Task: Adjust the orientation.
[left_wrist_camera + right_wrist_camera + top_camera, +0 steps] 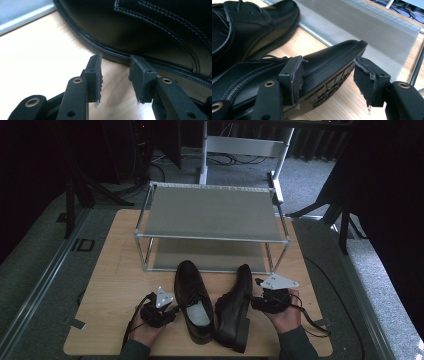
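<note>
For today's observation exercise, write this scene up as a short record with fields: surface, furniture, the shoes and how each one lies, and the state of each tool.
surface: wooden table
furniture: two-tier metal shoe rack at the far side, both shelves bare
left shoe: black, upright on its sole, toe toward the rack
right shoe: black, tipped on its side, sole facing right
left tool: open, jaws close beside the left shoe's sole edge, not gripping
right tool: open, jaws either side of the right shoe's forepart, not closed
hands: one holding each tool
</note>
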{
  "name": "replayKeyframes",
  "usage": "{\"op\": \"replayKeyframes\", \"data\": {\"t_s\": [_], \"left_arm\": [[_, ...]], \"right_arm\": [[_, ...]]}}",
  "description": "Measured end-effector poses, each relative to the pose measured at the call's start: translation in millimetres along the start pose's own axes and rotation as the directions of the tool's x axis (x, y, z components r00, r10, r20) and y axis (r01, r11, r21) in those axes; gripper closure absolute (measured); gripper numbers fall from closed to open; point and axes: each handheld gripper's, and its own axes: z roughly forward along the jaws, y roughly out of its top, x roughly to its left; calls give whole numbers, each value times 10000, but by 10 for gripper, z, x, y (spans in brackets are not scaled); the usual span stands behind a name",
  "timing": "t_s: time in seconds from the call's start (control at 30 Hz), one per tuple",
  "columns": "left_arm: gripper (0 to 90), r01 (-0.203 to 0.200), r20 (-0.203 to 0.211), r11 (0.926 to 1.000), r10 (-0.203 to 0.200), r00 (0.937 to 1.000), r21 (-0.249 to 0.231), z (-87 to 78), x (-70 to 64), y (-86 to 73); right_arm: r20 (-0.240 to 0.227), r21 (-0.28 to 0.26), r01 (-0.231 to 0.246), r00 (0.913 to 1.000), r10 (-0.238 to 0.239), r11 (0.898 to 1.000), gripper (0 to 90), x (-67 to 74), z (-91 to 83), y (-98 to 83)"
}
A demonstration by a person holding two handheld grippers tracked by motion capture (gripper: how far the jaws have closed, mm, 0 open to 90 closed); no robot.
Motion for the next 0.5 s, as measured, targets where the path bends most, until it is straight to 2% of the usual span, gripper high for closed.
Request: {"op": "replayKeyframes", "data": {"t_s": [0.27,0.33,0.4,0.5], "left_arm": [[602,95,5,10000,-95,10000,-11,24,9,15],[588,252,59,9997,-252,9997,-23,24,20,8],[575,284,111,9996,-284,9995,-21,22,23,5],[563,294,269,9996,-294,9992,-7,9,16,-2]], "right_arm": [[-89,-33,-145,9999,145,9999,396,-17,-5,-16],[-98,2,-227,9997,227,9997,399,-20,-7,-15],[-184,61,-387,9991,389,9992,428,-29,-13,-16],[-218,78,-251,9994,252,9997,467,-27,-37,-22]]}}
